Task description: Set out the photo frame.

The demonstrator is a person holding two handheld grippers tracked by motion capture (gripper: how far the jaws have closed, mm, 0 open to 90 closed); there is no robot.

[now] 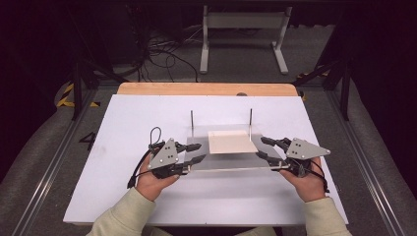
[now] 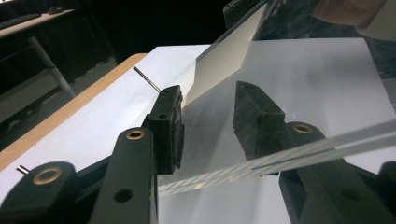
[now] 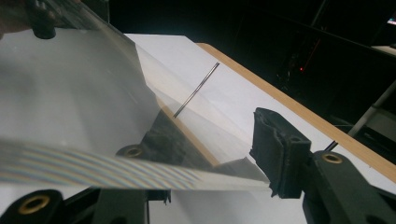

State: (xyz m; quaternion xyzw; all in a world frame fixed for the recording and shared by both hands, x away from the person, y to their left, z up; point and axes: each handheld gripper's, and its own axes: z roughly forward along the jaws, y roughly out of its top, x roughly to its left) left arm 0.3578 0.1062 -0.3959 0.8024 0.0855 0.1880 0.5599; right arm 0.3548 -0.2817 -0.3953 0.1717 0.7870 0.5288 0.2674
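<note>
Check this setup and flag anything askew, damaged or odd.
Nothing looks damaged or spilled. The clear sheet lies between two upright metal rods, with the left claw and right claw at its side edges. A pale square sheet sits squarely under or on it; which, I cannot tell.

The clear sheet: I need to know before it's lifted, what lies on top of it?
A pale square card lies on the clear sheet; the white table shows through beneath.

A white sheet (image 1: 147, 196) covers the light wooden table (image 1: 206, 89); two thin upright metal rods (image 1: 192, 119) stand beyond both grippers.
</note>
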